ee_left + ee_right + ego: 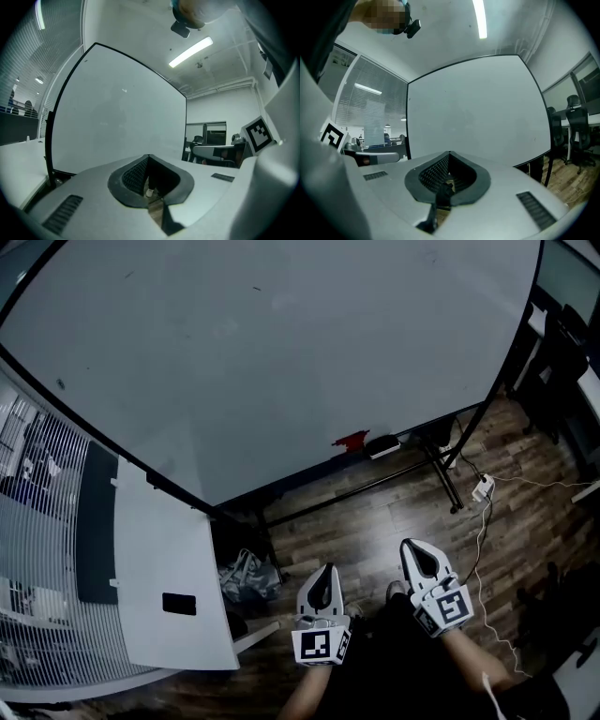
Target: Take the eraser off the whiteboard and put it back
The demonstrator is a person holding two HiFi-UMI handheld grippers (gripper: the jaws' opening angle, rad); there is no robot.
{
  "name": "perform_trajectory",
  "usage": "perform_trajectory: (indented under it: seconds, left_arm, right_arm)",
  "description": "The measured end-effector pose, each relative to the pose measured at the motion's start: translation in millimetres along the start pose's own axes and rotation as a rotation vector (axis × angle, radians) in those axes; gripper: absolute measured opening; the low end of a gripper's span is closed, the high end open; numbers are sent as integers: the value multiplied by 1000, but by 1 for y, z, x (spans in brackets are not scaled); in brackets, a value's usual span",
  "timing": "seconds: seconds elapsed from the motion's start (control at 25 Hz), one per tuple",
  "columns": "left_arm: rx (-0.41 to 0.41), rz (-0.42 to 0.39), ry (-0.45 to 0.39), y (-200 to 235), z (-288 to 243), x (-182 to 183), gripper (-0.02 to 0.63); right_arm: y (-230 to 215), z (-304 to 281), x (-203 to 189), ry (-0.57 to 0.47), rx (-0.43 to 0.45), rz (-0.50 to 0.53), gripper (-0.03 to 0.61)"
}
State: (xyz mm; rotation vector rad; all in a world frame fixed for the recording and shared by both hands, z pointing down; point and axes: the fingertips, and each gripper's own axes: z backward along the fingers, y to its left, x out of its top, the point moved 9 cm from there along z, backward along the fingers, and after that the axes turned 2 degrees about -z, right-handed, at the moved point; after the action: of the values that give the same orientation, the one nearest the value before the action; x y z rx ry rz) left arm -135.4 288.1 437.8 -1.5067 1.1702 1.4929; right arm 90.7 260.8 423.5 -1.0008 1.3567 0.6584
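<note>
Now both pairs of jaws are pressed together on nothing, left gripper [148, 159] and right gripper [449, 155] held level, I'd say because the reach hasn't begun. Well ahead, the eraser [382, 446] sits at the bottom edge of the whiteboard [281, 352], its long side running along that edge.

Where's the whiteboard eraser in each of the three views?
Head view: eraser on the lower edge of the whiteboard, right of centre, beside a red item.
Left gripper view: not visible.
Right gripper view: not visible.
Shared landmark: the black-framed whiteboard, large in all three.
</note>
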Motion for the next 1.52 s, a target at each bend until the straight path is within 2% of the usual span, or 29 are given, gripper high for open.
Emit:
perform_trajectory:
  seconds: [0.16, 0.44, 1.12, 1.52]
  left_arm:
    - [-21, 19, 11, -2, -8, 1, 6]
    - [-9, 2, -14, -5, -40, 4, 6]
    - [18, -32, -3, -31, -156, 18, 6]
    - [100, -21, -5, -39, -178, 13, 6]
  right_arm:
    - [-5, 0, -2, -7, 1, 7, 12]
    - [-30, -23, 3, -24, -7, 5, 12]
    - [-127, -91, 22, -10, 25, -11, 12]
    - [-158, -115, 12, 23, 74, -35, 12]
